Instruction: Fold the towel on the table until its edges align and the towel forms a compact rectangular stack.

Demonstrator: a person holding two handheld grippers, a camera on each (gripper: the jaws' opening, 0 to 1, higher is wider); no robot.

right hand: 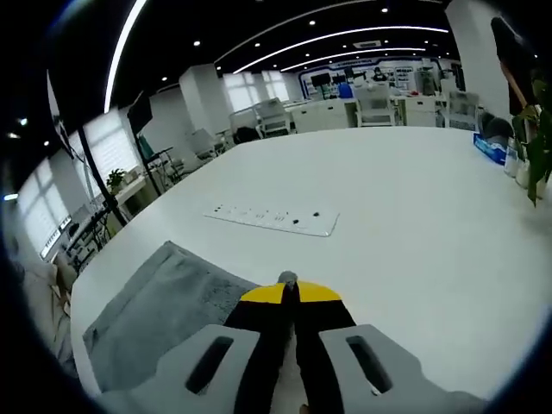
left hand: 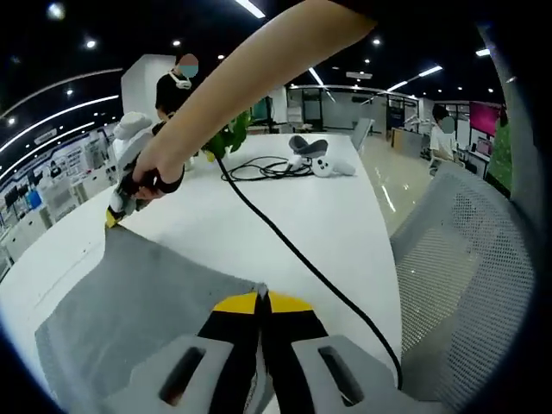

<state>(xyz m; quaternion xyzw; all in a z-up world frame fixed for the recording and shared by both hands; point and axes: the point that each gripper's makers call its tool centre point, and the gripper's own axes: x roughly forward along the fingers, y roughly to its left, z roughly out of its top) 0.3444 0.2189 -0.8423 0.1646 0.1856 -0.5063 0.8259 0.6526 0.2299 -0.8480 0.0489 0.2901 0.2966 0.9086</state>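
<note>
So here's where I'm at with the gray towel; it's lying on the white table, mostly spread flat, and I've got a corner in each tool. My left gripper has its yellow-tipped jaws pressed together right at the towel's near edge, so I'd say it's clamped on the fabric; same story in the right gripper view, where my right gripper is pinched closed with a bit of gray cloth poking up between the tips. In the left gripper view you can also see my right gripper across the towel at the far corner, my hand wrapped around it, cable trailing across the table.

Progress-wise, honestly it looks like barely started; the towel reads as a single open layer, no stacked edges anywhere that I can make out, so no fold is done as far as I can tell. What's left is pretty much everything: bring this edge over to meet the opposite one, line up the corners, then fold again until it's a tidy compact rectangle.

Other stuff nearby: a flush socket panel in the tabletop beyond the towel, a pair of white controllers further off, and a mesh chair beside the table; none of it is in my way.
</note>
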